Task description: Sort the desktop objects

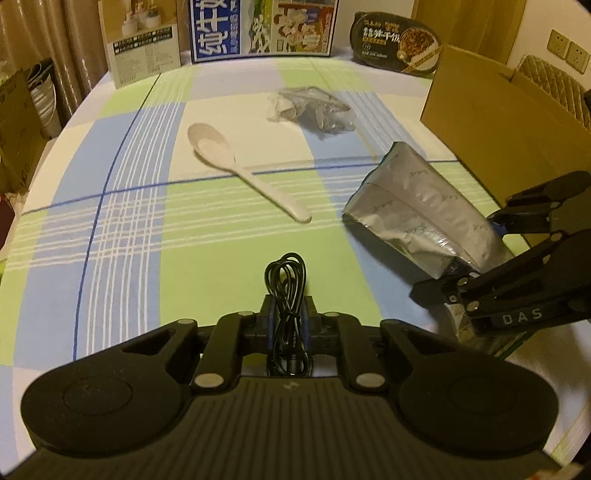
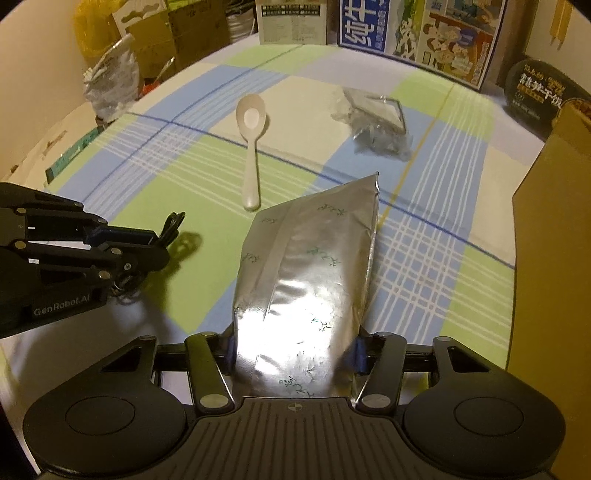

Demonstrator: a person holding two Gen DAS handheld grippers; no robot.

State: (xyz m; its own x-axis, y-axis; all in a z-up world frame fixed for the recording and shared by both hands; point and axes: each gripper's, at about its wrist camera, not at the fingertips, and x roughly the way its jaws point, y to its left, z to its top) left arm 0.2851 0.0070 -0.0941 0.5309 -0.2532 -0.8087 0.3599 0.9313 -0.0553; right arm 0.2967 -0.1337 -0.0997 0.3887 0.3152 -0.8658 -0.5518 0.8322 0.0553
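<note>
My left gripper is shut on a coiled black cable and holds it just above the checked tablecloth; it also shows in the right wrist view at the left. My right gripper is shut on a silver foil pouch, which juts forward over the table; the pouch also shows in the left wrist view at the right. A white plastic spoon lies in the middle of the table. A crumpled clear plastic bag lies behind it.
An open cardboard box stands at the table's right side. Printed cartons and a black oval food pack stand along the back edge. Boxes and bags stand beyond the left edge.
</note>
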